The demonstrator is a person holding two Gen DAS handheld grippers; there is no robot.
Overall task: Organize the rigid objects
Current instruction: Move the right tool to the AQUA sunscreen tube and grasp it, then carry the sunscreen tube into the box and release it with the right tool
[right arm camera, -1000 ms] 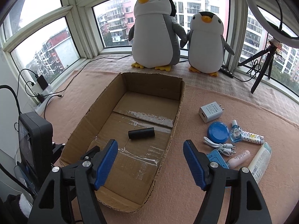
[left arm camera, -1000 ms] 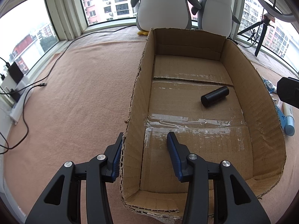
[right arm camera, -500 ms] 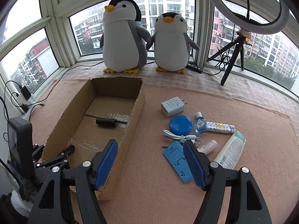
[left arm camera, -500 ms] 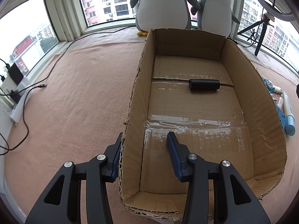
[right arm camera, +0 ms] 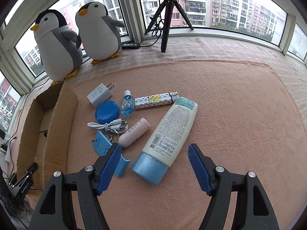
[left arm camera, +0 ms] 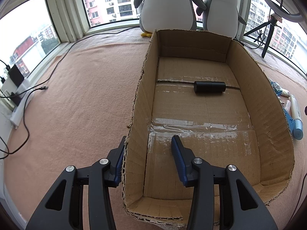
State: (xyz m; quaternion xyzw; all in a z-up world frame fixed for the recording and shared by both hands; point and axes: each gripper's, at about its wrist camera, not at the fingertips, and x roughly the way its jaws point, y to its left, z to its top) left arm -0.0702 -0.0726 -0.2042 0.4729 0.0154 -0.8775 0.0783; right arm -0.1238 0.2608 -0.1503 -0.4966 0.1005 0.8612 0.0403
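- On the pink felt mat [right arm camera: 220, 99] by the bay windows stands an open cardboard box [left arm camera: 268, 103], top flaps torn off, tape strips across its floor.
- Left gripper [left arm camera: 147, 153]: jaws apart and straddling the box's near left wall, one blue pad outside the wall, the other inside. The outer pad lies against the cardboard edge; the inner pad stands clear of it. Nothing is clamped.
- Black cylinder [left arm camera: 209, 86]: lying on its side on the box floor, in the far half, along the seam between the bottom flaps. It touches no wall.
- Right gripper [right arm camera: 154, 156]: jaws wide apart, empty, held above the mat with the cap end of the lotion tube [right arm camera: 170, 132] between the pads as seen from this view; whether either pad touches it cannot be told.
- Lotion tube: white body, light blue cap, flat on the mat, cap toward the gripper.
- Other loose items, all outside the box and to its right: white charger plug [right arm camera: 99, 94], blue round lid [right arm camera: 106, 111], small blue bottle [right arm camera: 127, 106], patterned tube [right arm camera: 155, 101], white cable [right arm camera: 107, 125], pink tube [right arm camera: 133, 132], blue plastic stand [right arm camera: 103, 145] partly hidden by the gripper's left finger.
- Background: two penguin plush toys [right arm camera: 76, 38] on the sill behind the box; a tripod [right arm camera: 168, 17] to their right.
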